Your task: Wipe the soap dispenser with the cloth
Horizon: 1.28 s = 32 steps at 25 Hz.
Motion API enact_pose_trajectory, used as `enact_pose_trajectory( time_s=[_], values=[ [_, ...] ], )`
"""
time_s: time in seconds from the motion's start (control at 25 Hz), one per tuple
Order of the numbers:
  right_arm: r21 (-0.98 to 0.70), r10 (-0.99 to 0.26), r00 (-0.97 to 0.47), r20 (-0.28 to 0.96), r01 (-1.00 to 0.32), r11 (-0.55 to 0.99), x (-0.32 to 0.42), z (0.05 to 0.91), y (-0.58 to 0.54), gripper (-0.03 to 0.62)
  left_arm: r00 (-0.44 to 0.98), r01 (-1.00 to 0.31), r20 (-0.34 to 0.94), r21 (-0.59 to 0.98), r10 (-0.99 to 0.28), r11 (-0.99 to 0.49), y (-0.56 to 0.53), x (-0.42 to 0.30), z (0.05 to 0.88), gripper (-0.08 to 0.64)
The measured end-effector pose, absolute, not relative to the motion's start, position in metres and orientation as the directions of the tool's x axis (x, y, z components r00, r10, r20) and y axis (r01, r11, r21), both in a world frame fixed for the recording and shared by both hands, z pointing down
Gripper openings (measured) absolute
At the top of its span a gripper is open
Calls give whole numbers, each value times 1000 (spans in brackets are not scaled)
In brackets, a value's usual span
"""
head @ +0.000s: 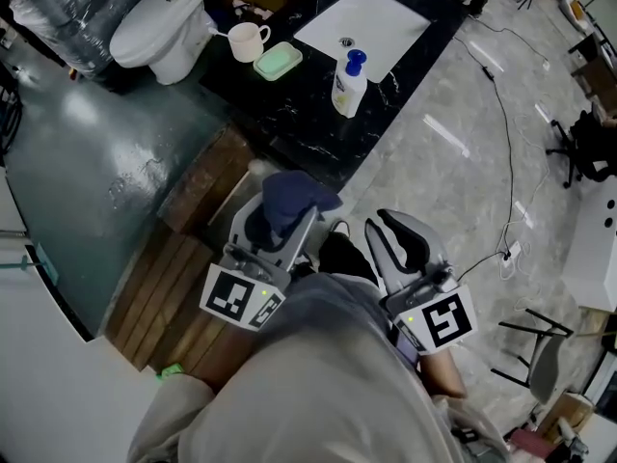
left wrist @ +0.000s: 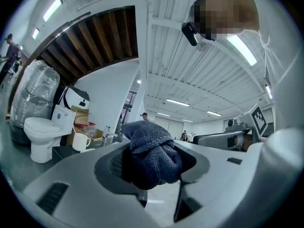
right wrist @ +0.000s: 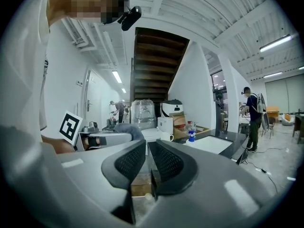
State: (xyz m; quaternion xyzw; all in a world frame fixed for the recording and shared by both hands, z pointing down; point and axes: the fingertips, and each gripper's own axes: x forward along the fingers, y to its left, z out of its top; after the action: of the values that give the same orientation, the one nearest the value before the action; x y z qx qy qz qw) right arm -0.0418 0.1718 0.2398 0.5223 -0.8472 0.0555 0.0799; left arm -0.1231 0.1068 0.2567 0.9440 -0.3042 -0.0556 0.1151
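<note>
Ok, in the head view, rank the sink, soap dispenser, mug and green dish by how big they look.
1. sink
2. soap dispenser
3. mug and green dish: these look about alike, so I won't rank them.

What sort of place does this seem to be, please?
Probably a mock bathroom inside a large hall: a black counter with a white sink, a toilet beside it, and an office chair on open floor.

Black marble counter (head: 289,114), white sink (head: 378,19), toilet (head: 154,32), pale marble floor (head: 463,162), wooden stairs (right wrist: 159,56), strip lights (left wrist: 242,49)
</note>
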Motion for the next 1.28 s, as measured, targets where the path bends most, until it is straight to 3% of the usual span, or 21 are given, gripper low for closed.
enact_pose_trajectory(
  time_s=[1.28],
  values=[
    [-84, -806, -527, 271, -847, 525, 43, 278, 16, 37, 786, -614, 112, 259, -608, -746, -27, -38, 296, 195]
  ],
)
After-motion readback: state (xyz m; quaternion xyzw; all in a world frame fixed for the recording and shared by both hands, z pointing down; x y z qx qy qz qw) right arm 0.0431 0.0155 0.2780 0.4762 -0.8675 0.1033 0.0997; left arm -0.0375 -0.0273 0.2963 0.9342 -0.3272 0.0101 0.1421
